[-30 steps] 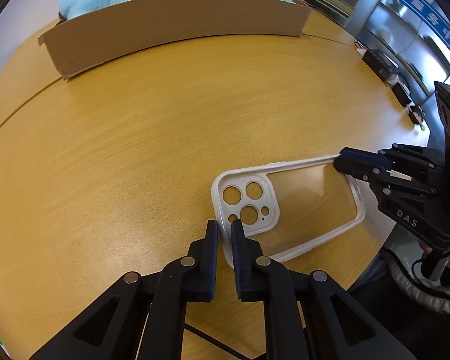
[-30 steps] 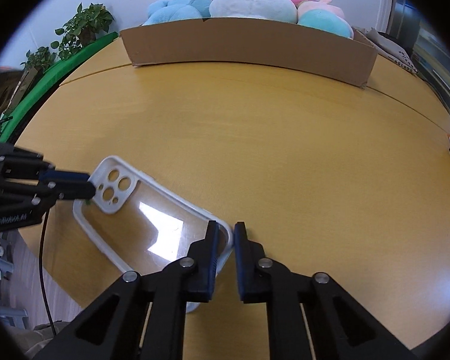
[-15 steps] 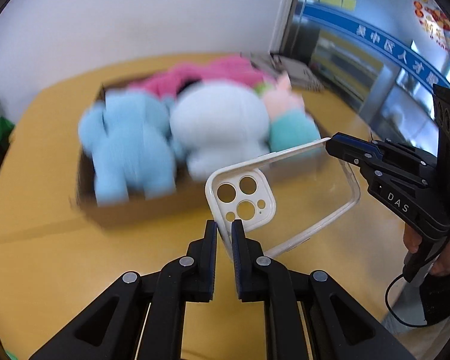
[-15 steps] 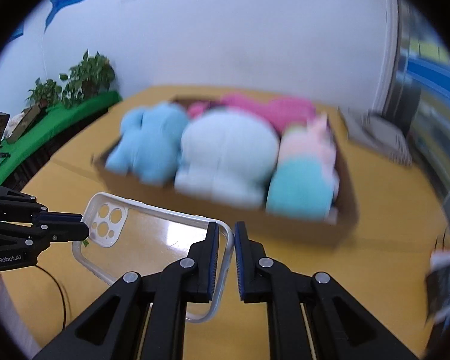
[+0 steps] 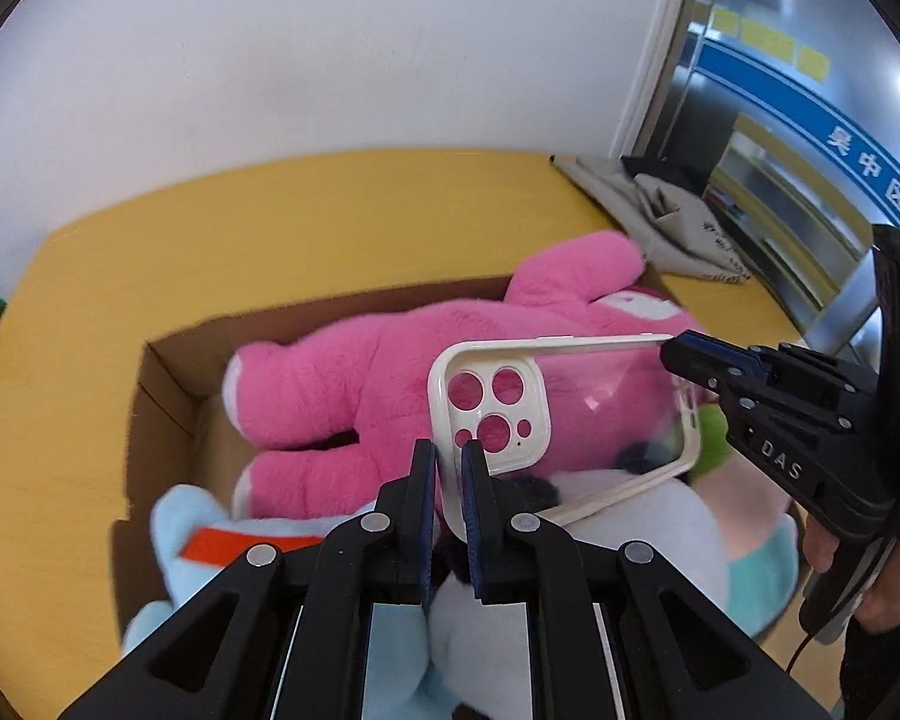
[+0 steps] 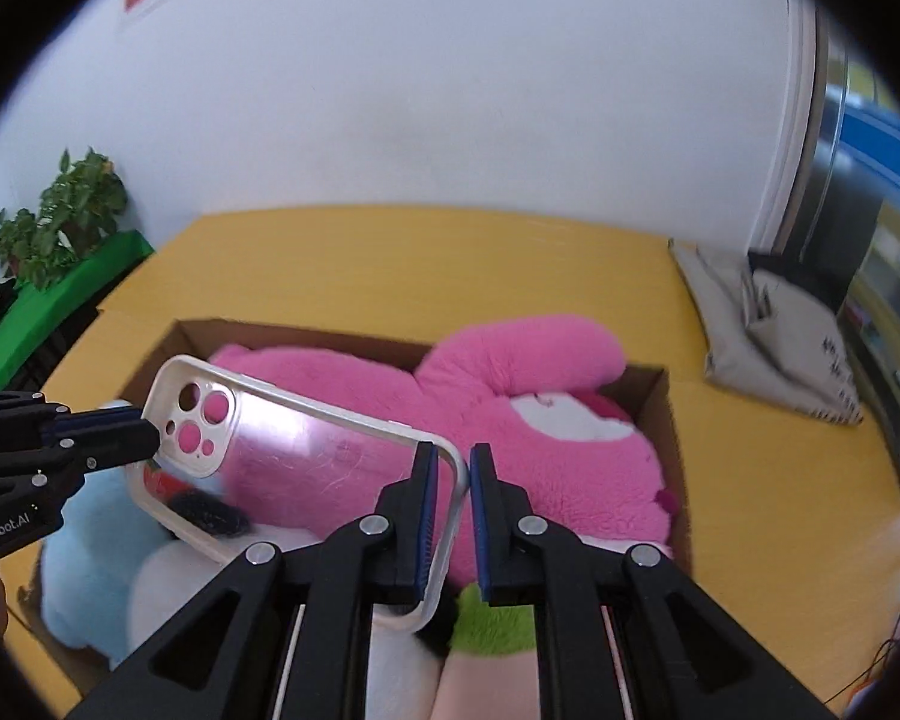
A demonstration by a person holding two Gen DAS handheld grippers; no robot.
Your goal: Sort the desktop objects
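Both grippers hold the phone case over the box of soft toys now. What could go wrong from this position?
1. The left gripper and right gripper each pinch only a thin rim of the phone case at opposite ends; uneven pulling may bend it or make it slip.
2. The cardboard box looks full: the pink plush toy lies right below, so a released case may rest on top and slide off.

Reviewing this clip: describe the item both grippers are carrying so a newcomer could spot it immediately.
Find the cardboard box of plush toys on the yellow table. Held above the big pink plush, between the left gripper and right gripper, is the phone case. It alone is see-through and hard, with a white rim and round camera holes.
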